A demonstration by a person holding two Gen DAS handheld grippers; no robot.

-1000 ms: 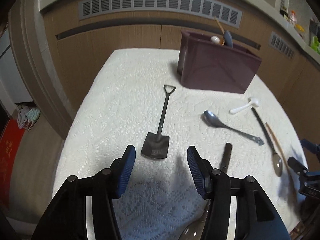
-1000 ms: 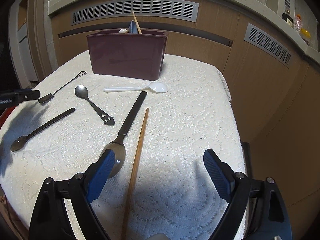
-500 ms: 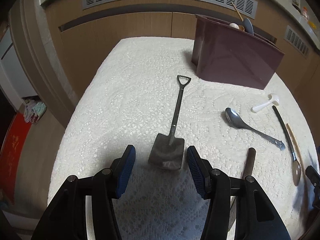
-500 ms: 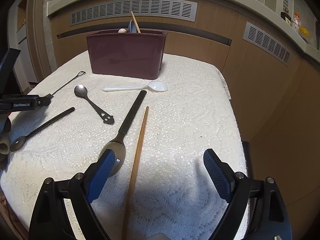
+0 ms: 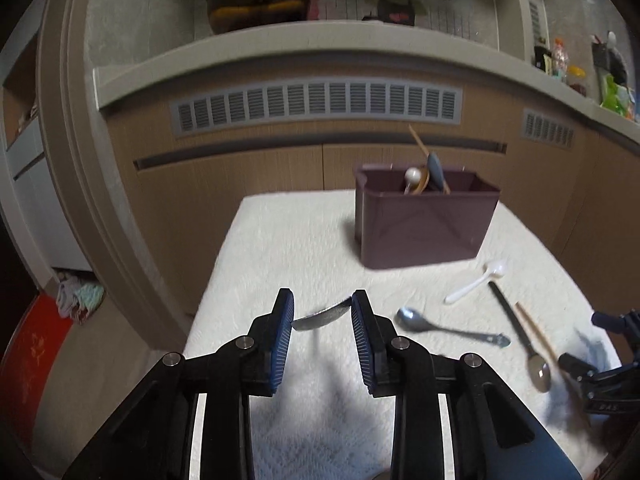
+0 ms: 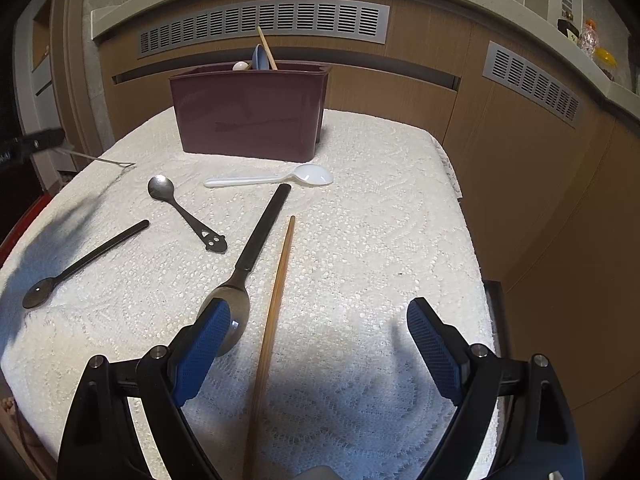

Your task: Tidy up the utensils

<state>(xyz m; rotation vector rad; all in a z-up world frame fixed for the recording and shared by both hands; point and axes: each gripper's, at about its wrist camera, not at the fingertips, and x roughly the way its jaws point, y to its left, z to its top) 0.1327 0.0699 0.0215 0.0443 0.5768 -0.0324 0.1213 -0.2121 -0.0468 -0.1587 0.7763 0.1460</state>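
My left gripper (image 5: pixel 322 320) carries the dark shovel-shaped spoon (image 5: pixel 325 314) above the white cloth. Its jaws are closing, and the blade spans edge-on from pad to pad. In the right wrist view that gripper (image 6: pixel 36 142) shows at the far left, with the shovel spoon's thin handle (image 6: pixel 104 159) sticking out towards the table. The maroon utensil holder (image 5: pixel 424 228) stands at the back with a few utensils in it. My right gripper (image 6: pixel 318 306) hangs open low over a wooden chopstick (image 6: pixel 280 280) and a black-handled spoon (image 6: pixel 250 260), touching neither.
On the lace-covered table (image 6: pixel 380 208) lie a white plastic spoon (image 6: pixel 272 178), a metal spoon with a cut-out handle (image 6: pixel 180 212) and a small black spoon (image 6: pixel 88 260). Wooden cabinets with vents run behind. The table's edge drops off to the left and right.
The left gripper's pads have closed in on the shovel spoon's blade and lifted it off the cloth, and its view has tilted upward. The right gripper has not moved.
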